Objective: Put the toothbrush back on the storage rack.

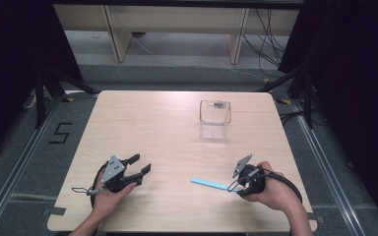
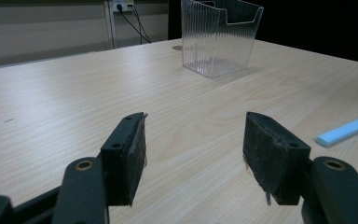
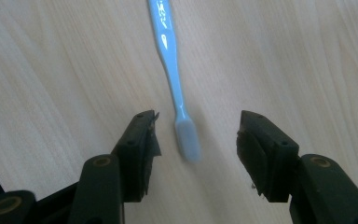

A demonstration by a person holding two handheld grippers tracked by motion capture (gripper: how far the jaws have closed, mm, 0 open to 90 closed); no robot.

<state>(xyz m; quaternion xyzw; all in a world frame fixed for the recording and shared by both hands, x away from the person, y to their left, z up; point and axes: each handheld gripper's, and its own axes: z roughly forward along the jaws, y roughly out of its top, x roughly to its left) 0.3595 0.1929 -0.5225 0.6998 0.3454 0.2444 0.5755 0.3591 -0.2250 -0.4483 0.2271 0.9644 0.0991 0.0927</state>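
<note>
A light blue toothbrush (image 1: pixel 209 184) lies flat on the wooden table (image 1: pixel 152 128), near the front right. In the right gripper view the toothbrush (image 3: pixel 172 70) runs away from me, its brush head between the two black jaws. My right gripper (image 3: pixel 196 140) is open around that head, just above the table; in the high view my right gripper (image 1: pixel 237 187) sits at the brush's right end. At the front left my left gripper (image 1: pixel 141 164) is open and holds nothing. The left gripper (image 2: pixel 193 149) points toward a clear ribbed plastic container (image 2: pixel 219 37), which is empty.
The clear container (image 1: pixel 215 118) stands upright at the table's far middle right. From the left gripper view the toothbrush handle (image 2: pixel 347 129) lies off to the right. Dark curtains, cables and wooden furniture legs lie beyond the table.
</note>
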